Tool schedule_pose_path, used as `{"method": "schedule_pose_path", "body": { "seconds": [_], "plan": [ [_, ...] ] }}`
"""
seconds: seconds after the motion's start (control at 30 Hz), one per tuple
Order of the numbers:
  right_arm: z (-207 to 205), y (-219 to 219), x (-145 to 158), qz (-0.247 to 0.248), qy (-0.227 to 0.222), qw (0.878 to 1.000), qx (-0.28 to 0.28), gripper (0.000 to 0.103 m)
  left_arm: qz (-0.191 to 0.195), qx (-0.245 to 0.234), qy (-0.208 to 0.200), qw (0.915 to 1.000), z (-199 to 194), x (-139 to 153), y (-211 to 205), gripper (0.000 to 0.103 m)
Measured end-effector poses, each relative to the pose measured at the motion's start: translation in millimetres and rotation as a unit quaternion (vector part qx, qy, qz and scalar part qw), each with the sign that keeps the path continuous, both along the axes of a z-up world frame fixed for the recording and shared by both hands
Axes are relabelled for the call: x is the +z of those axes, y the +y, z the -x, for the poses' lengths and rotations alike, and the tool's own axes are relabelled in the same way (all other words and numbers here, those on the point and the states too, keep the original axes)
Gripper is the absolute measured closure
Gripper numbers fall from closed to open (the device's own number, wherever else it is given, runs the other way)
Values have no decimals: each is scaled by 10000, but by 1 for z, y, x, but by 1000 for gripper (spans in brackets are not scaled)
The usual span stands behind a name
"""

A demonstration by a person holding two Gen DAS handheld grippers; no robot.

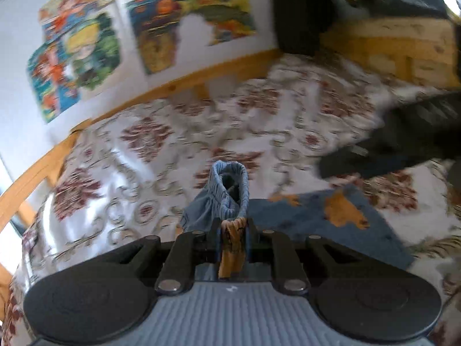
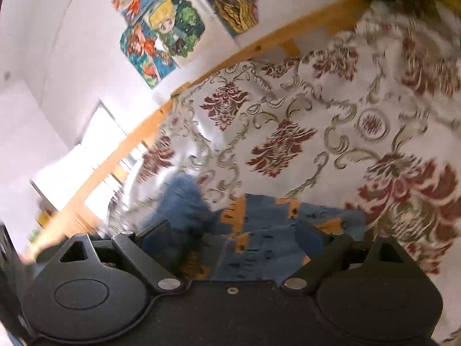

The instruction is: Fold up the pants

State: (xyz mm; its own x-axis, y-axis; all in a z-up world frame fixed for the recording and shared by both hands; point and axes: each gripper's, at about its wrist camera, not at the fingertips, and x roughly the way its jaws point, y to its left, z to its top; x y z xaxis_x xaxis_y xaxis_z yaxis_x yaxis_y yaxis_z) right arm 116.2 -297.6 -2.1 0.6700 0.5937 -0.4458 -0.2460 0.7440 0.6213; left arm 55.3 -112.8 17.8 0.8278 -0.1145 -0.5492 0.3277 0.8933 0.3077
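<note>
Beyond both sets of fingers spreads the patterned bedspread [image 2: 331, 109], giving a flat place to fold. Blue pants [image 1: 331, 219] lie there, waistband pinched tight in the left gripper [image 1: 232, 230] for lifting; the right gripper [image 2: 230, 239] gapes wide above them, gripping nothing.

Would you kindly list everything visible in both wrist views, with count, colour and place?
Small blue fabric pants with orange patches: one, lying on the bedspread, elastic waistband pinched up.
White bedspread with dark red floral print: one, covering the bed.
Light wooden bed rail: one, along the wall.
Colourful cartoon posters: several, on the white wall.
Left gripper: black, fingers closed on the waistband.
Right gripper: black, fingers spread over the pants; also in the left view.
</note>
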Motion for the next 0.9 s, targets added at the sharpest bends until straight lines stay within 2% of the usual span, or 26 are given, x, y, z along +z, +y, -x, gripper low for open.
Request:
{"method": "schedule_pose_path", "body": {
  "seconds": [0.1,0.3,0.4,0.43,0.5,0.57,0.6,0.7,0.77,0.83,0.9],
  "plan": [
    [-8,-10,-3,-370,156,9992,-56,10,-192,-186,28,9996,6,-6,-22,87],
    [-16,-27,-15,-1146,554,9918,-113,16,-597,-490,94,9970,18,-22,-54,87],
    [-19,-31,-19,-1233,736,9895,-179,31,-657,-524,162,9963,19,-27,-62,87],
    [-19,-32,-21,-1250,813,9886,-189,39,-678,-536,173,9961,21,-29,-64,87],
    [-21,-34,-27,-1308,980,9863,-211,46,-743,-593,161,9953,22,-32,-68,87],
    [-22,-36,-33,-1361,1127,9840,-244,60,-841,-651,138,9942,25,-36,-71,87],
    [-23,-36,-35,-1364,1197,9830,-272,63,-884,-675,143,9937,25,-38,-73,86],
    [-24,-38,-40,-1330,1317,9817,-353,77,-932,-724,133,9929,27,-40,-76,86],
    [-23,-39,-41,-1283,1338,9819,-400,91,-945,-724,126,9928,27,-41,-78,86],
    [-22,-40,-39,-1151,1300,9838,-435,98,-930,-701,127,9931,27,-41,-79,86],
    [-21,-40,-35,-1008,1234,9862,-449,101,-880,-676,150,9937,27,-39,-80,86]
  ]
}}
